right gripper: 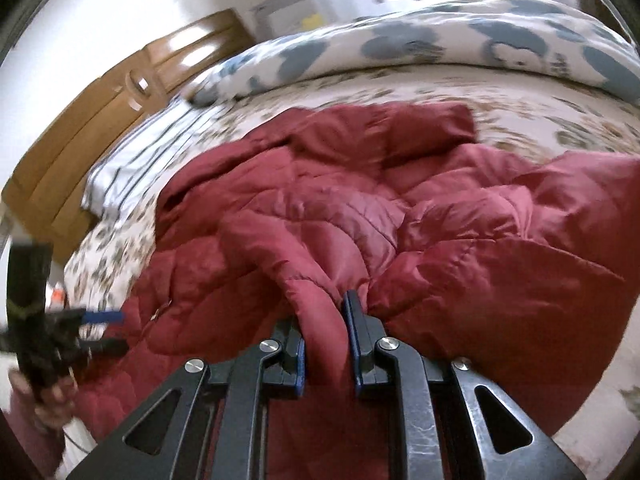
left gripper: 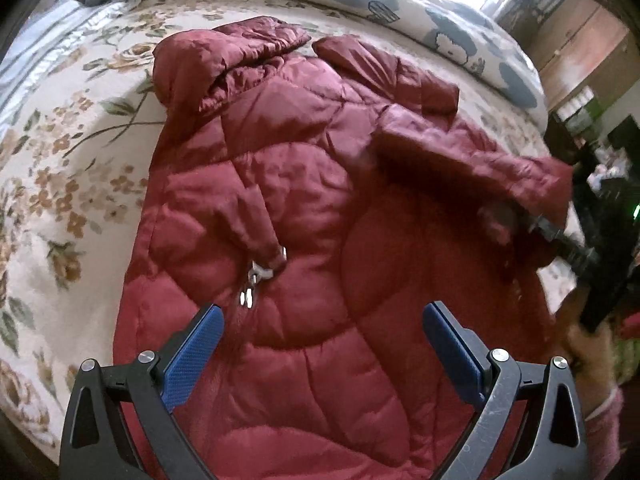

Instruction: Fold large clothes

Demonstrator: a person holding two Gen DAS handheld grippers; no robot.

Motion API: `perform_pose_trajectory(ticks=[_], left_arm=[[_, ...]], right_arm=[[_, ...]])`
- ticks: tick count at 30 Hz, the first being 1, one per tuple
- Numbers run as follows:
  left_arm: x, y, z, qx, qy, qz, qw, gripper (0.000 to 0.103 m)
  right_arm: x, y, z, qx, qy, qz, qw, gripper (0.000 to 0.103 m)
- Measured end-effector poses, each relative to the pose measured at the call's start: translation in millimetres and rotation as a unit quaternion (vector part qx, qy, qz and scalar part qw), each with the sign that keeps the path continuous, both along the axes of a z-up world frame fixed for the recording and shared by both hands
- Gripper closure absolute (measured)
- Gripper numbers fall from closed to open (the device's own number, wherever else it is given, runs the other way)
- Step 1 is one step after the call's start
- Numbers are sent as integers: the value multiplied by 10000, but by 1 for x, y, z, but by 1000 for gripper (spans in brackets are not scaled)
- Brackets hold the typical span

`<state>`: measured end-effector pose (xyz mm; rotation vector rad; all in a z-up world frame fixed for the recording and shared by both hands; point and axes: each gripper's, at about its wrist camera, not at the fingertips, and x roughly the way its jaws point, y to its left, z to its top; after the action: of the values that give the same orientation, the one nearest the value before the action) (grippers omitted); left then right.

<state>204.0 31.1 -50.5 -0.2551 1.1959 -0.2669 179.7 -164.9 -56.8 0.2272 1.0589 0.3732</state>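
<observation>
Pinching the jacket [right gripper: 460, 220], right tongs [right gripper: 325, 336] tilt downward; left tongs [left gripper: 323, 344] seemingly hover open.

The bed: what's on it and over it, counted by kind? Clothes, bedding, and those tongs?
Red puffer coat: 1
Quilt with blue animal print: 1
Floral sheet: 1
Striped bedding at the head end: 1
Tongs: 2, the left tongs open over the coat, the right tongs shut on a fold of it
Total: 6
</observation>
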Motion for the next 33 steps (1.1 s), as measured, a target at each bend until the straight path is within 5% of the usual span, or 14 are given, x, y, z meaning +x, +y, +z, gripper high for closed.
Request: perform_pose_trajectory(ticks=[7,12,15,17,22,25,33], left_arm=[[61,15,-4,-467,-30,46,9989,3],[117,2,-36,-759,204,-94,9969,3],[141,-8,-57,-814,397,-164,9958,30],[153,-14,-67,-717,458,-219,9961,59],[157,-25,-59,-670,203,-297,9971,87],[144,-17,-44,-537,-56,-224,9983,91],[113,-7,-24,556,-726,142,9957,91]], right_arm=[[1,24,-16,118,-18,616,9980,82],[0,30,-20,158,-15,785,9968,81],[1,29,-20,183,-7,784,9968,81],[2,29,-20,205,7,764,9969,81],[1,24,-20,278,92,665,9974,67],[-5,20,-15,384,38,571,9976,54],[-18,-14,11,-182,-430,-425,9980,53]])
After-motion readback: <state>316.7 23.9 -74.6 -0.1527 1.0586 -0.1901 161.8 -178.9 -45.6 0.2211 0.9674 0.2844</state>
